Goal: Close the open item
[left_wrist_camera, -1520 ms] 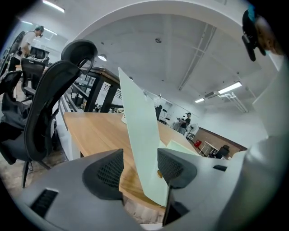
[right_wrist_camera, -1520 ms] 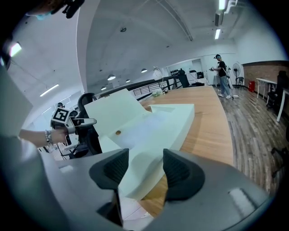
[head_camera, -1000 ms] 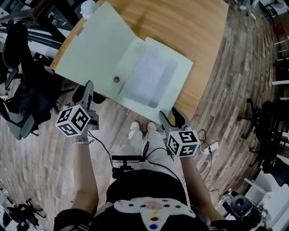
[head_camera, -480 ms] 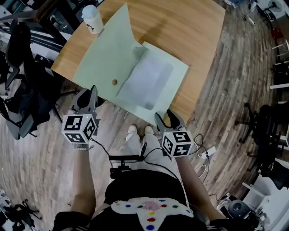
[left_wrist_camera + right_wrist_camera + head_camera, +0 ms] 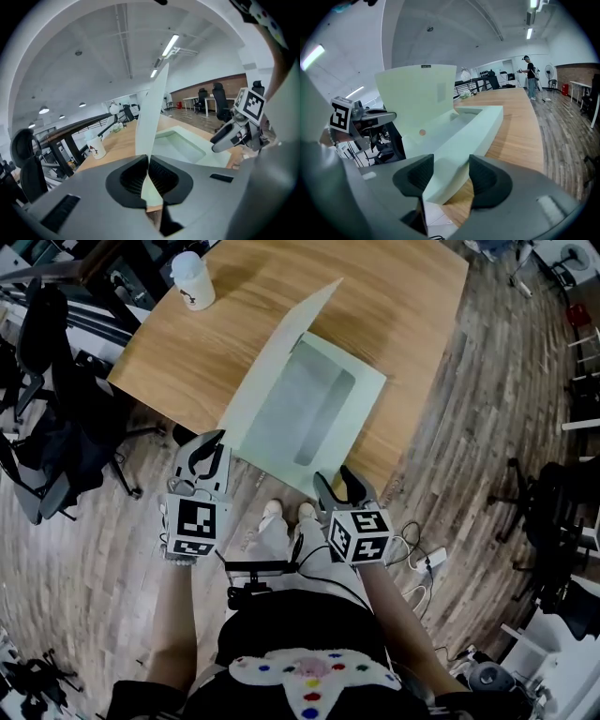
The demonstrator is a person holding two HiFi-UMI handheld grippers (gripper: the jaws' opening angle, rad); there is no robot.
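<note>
At far left on the wooden table [image 5: 412, 296] stands a paper cup [image 5: 191, 280], its print unreadable; the left gripper [image 5: 204, 457] is clamped on the pale green lid [image 5: 272, 371], which stands near upright; the box tray [image 5: 361, 404] lies to the lid's right; the right gripper [image 5: 345, 486], jaws apart, straddles the tray's near corner.

Bright, even light from ceiling strips [image 5: 169, 45]; soft shadows; gripper views bulge, with black corners and a blurred foreground.
</note>
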